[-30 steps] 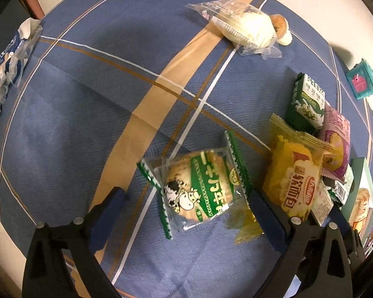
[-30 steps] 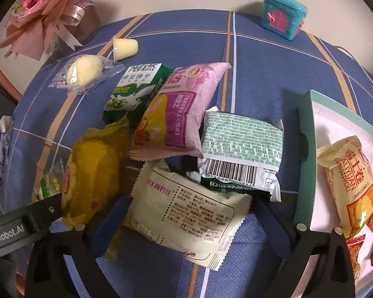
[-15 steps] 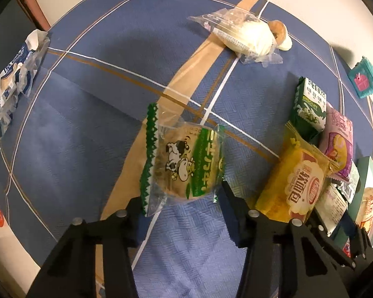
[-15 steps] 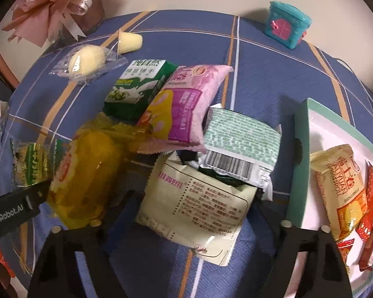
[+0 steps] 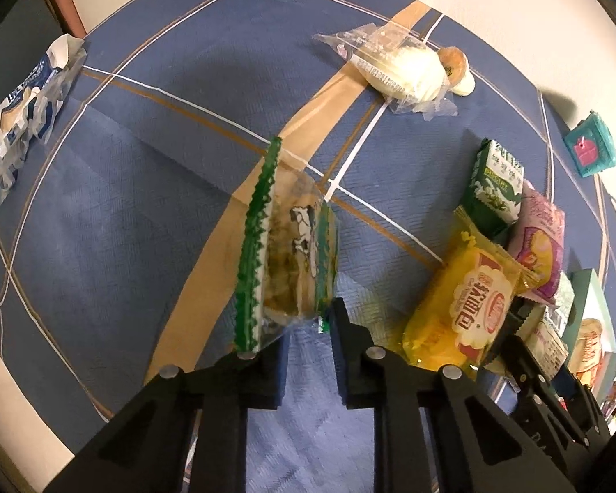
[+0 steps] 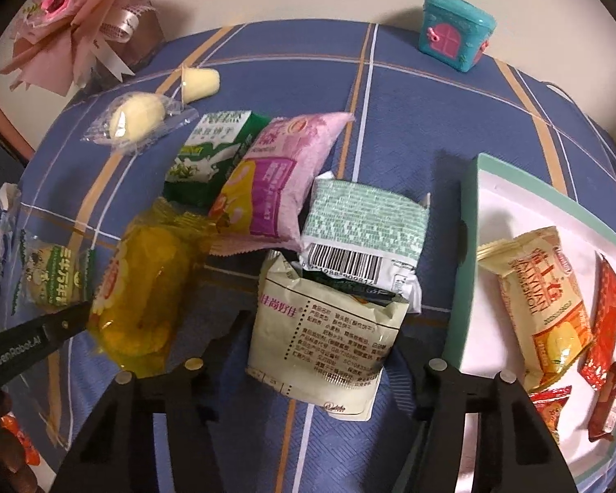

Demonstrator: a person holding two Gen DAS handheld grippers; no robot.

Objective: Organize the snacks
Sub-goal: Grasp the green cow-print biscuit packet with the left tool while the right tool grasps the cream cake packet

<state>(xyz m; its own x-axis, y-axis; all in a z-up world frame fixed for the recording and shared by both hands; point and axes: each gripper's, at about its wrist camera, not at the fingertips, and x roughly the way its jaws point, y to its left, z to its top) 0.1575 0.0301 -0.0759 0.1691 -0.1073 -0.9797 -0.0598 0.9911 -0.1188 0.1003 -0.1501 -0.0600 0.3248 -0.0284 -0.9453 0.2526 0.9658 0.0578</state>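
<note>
In the left wrist view my left gripper (image 5: 308,328) is shut on a green-edged clear cow packet (image 5: 291,238). The packet is squeezed narrow and stands on edge over the blue checked cloth (image 5: 143,205). My right gripper (image 6: 320,353) has a cream packet with black print (image 6: 328,328) between its fingers. Its jaws are closing, the pads press on the packet's sides, and the top edge buckles upward. A yellow packet (image 6: 143,287) lies just left of it. To the right is a white tray with a teal rim (image 6: 472,213), holding an orange-yellow packet (image 6: 542,300) and red ones (image 6: 603,320).
Behind the cream packet lie a mint barcode packet (image 6: 361,222), a pink packet (image 6: 275,176) and a green carton (image 6: 209,148). Farther back are a clear-wrapped bun (image 6: 135,119), a teal toy house (image 6: 456,31) and a pink bouquet (image 6: 82,8). A blue-white bag (image 5: 24,102) lies at the cloth's left edge.
The left jaws closed from wide open onto the cow packet, which turned from flat up onto its edge. The right jaws narrowed onto the cream packet, which buckled.
</note>
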